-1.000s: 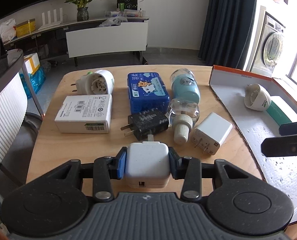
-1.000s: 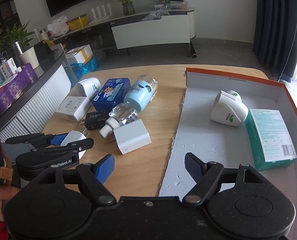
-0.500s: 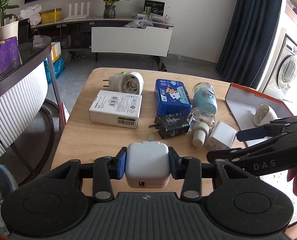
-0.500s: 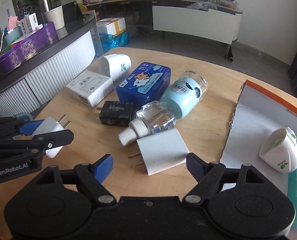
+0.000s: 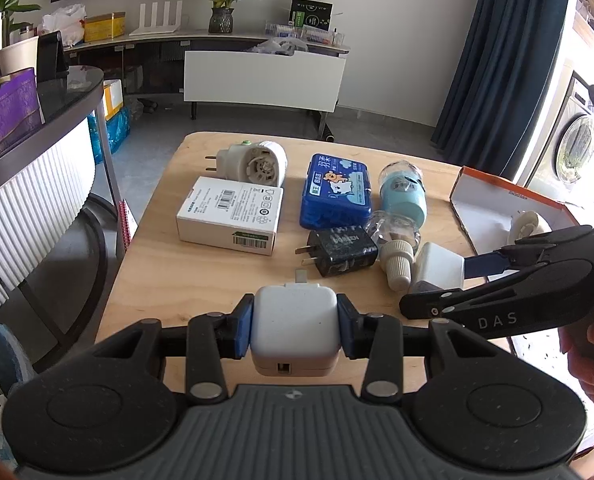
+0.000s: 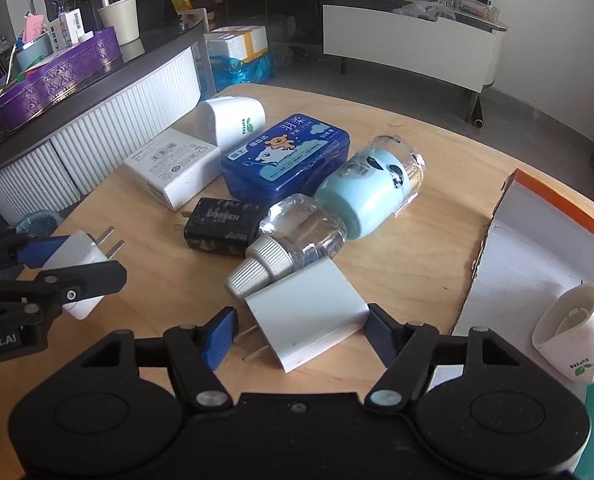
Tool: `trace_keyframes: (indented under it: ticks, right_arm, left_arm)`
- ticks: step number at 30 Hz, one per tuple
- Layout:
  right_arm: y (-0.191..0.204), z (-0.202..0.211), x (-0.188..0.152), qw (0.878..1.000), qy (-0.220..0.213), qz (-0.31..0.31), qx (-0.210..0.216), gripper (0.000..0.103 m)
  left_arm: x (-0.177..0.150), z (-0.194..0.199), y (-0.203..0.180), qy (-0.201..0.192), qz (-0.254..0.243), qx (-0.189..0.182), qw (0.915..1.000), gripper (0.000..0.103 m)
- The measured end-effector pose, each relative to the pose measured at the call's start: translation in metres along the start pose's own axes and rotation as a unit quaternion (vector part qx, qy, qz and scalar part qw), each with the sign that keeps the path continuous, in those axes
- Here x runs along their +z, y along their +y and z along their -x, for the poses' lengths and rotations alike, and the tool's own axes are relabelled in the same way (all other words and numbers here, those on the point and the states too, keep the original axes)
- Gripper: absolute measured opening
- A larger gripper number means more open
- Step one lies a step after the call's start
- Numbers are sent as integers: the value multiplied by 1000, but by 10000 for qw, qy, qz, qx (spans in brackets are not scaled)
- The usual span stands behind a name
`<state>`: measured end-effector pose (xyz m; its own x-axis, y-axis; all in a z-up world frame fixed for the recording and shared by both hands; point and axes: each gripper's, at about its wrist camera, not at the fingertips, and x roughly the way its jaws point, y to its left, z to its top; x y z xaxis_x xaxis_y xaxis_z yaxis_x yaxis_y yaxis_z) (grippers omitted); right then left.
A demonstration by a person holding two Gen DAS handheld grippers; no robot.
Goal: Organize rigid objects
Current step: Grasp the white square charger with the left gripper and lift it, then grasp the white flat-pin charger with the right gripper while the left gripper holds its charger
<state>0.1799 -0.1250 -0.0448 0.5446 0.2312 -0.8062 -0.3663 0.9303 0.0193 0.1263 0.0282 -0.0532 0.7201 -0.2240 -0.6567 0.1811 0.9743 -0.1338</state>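
Currently my left tool (image 5: pixel 295 330) grips a white cube charger (image 5: pixel 295 326), held above the bench (image 5: pixel 169 280). My right tool (image 6: pixel 299 334) is closing around a flat white charger (image 6: pixel 307 312) lying on the bench beside a clear bottle (image 6: pixel 293 236) — right pad touching, left pad apart.

Soft daylight enters from the right, overexposing that edge; frames are sharp, with fisheye-curved, dark-vignetted corners.
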Motion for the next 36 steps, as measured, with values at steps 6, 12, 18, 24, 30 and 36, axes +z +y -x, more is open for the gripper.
trace_keyframes:
  ticks: [6, 12, 18, 24, 30, 36]
  right_arm:
    - [7, 20, -14, 9995, -182, -243, 80, 83]
    - [15, 52, -24, 9974, -436, -574, 20, 82]
    - [19, 79, -28, 9956, -538, -741, -185, 37]
    - [8, 83, -54, 9934, -693, -883, -220, 81]
    - [7, 73, -53, 9945, -533, -899, 22, 84]
    - [26, 50, -39, 9962, -516, -708, 28, 84]
  left_arm:
    - [1, 6, -3, -45, 28, -12, 10000, 42]
    - [1, 15, -11, -75, 42, -6, 10000, 42]
    - [0, 26, -21, -100, 20, -60, 9999, 42]
    - [-5, 36, -25, -128, 8, -78, 9999, 42]
    - [-7, 36, -25, -115, 23, -63, 9999, 42]
    - [-8, 34, -18, -97, 110, 33, 9999, 42]
